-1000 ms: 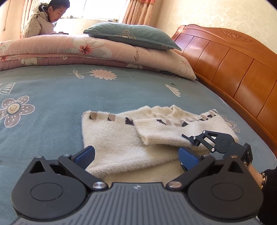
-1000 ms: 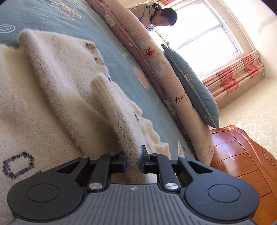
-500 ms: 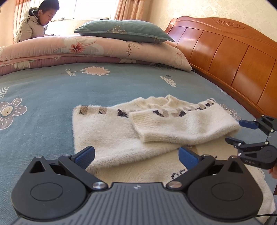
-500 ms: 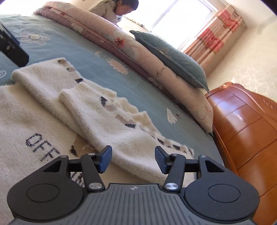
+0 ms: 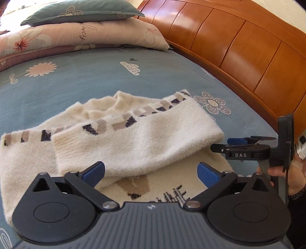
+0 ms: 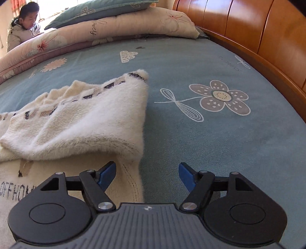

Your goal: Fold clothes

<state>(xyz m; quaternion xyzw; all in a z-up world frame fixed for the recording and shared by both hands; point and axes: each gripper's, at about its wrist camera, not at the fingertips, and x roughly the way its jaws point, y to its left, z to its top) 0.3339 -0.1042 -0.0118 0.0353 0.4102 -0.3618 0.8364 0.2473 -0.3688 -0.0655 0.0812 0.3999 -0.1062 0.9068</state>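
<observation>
With both claws spread wide, neither one holds anything. Left gripper (image 5: 151, 172): blue pads (image 5: 93, 171) far apart, hovering low over the cream sweater (image 5: 133, 141); cloth shows in the gap between them, but contact can't be confirmed from this angle. Right gripper (image 6: 147, 175): jaws also wide apart, nothing clamped. Its left pad (image 6: 107, 172) sits above the sweater's stitched side edge, its right pad above bare blue bedsheet (image 6: 210, 138), so the claw straddles the garment's edge. Touching or just above: cannot tell.

In the left wrist view the right gripper (image 5: 220, 146) appears side-on at the sweater's right edge, held by a hand (image 5: 294, 176); its tip is just beside the folded sleeve, apparently not gripping it.

Sweater lies flat on the bedsheet, near the wooden headboard (image 5: 239, 44) side. One sleeve (image 6: 82, 122) is folded across the body, its band of dark and tan blocks running along the upper edge. Printed lettering shows on the body below the sleeve, partly hidden by the gripper bodies.

Background: rolled floral quilt (image 5: 76, 36) with a teal pillow (image 5: 80, 11) on top at the far side of the bed; a person (image 6: 23, 28) sits behind it in the right wrist view.
</observation>
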